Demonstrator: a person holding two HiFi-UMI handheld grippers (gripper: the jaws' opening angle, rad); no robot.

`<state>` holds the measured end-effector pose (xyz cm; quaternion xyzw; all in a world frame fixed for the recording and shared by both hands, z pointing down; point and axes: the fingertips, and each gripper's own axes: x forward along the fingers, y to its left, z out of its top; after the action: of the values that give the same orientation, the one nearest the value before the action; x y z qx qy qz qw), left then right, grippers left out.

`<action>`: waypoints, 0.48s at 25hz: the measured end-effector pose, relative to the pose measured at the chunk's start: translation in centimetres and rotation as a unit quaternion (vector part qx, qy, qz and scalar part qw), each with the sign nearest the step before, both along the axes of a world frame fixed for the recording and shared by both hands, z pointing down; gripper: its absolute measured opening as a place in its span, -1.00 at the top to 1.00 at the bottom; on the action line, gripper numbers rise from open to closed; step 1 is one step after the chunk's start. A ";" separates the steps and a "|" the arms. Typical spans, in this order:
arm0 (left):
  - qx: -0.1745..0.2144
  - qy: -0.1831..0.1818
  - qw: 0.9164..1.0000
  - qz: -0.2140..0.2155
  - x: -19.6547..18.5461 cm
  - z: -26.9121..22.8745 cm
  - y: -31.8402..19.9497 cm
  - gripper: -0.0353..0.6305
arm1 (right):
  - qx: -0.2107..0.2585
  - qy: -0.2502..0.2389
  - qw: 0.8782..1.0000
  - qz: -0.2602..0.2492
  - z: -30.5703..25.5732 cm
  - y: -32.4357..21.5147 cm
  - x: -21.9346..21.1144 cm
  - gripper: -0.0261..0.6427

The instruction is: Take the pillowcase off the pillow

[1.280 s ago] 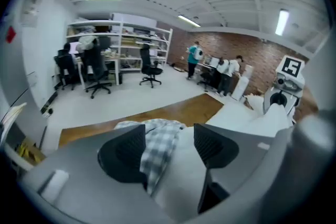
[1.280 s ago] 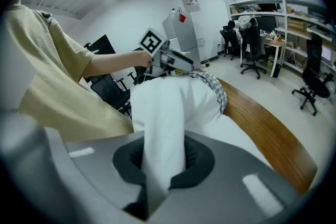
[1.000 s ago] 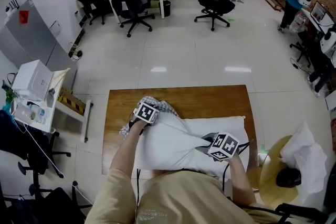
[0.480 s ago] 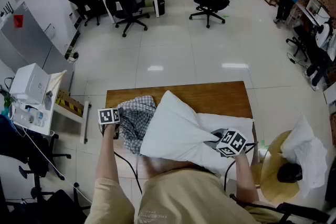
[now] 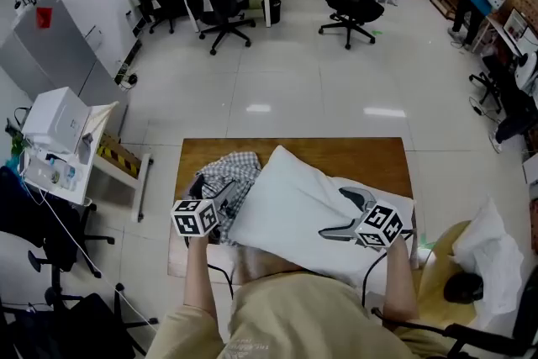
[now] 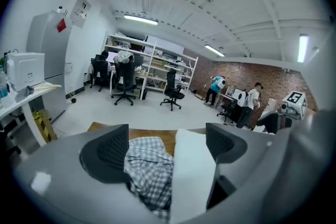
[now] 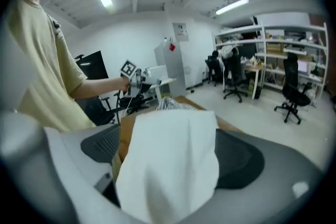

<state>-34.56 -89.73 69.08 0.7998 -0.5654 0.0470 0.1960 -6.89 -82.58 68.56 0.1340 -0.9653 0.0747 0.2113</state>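
Note:
The white pillow lies bare and slanted across the wooden table. The checked pillowcase is bunched in a heap at its left end. My left gripper hovers by that heap; its jaws have just been opening and stand apart. The pillowcase and the pillow's edge show ahead between them, untouched by the pads. My right gripper has also just been opening and stands wide open. The pillow's corner lies loose in its gap, and the pillowcase shows beyond.
A white stand with a printer is left of the table. A yellow round seat with a white bag stands at the right. Office chairs and desks fill the far end, across a stretch of tiled floor.
The left gripper drew the checked pillowcase off leftward, let it go and swung back beside it. The right gripper opened off the pillow's corner. The pillow has sunk lower onto the table.

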 end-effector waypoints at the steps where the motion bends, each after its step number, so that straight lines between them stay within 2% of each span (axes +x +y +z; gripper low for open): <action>1: 0.015 0.003 1.000 0.007 0.9 -1.3 0.2 -0.43 | 0.024 -0.037 0.999 0.019 -2.6 -0.8 -0.1 -0.77; 3: 0.050 0.018 0.999 0.011 2.7 -4.8 0.8 -0.43 | 0.073 -0.118 0.987 0.084 -7.9 -2.8 0.2 -0.78; 4: 0.075 0.032 0.997 0.011 3.7 -7.0 1.1 -0.43 | 0.100 -0.159 0.974 0.124 -10.7 -3.6 0.7 -0.78; 6: 0.136 0.051 0.989 0.016 5.9 -11.9 1.9 -0.43 | 0.164 -0.226 0.941 0.192 -16.0 -4.3 1.7 -0.78; 7: 0.164 0.044 0.985 0.025 7.1 -14.1 2.3 -0.43 | 0.198 -0.244 0.924 0.217 -18.1 -4.4 2.0 -0.78; 9: 0.211 0.003 0.977 0.033 9.3 -17.7 2.9 -0.43 | 0.258 -0.250 0.898 0.253 -20.8 -4.5 2.6 -0.78; 12: 0.263 -0.061 0.963 0.014 11.2 -20.3 3.9 -0.43 | 0.296 -0.256 0.870 0.299 -22.4 -4.2 4.2 -0.78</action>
<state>-23.33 -85.83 48.80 0.8268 -0.5573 -0.0517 -0.0564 -2.69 -86.75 46.19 0.4486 -0.8762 -0.1235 -0.1255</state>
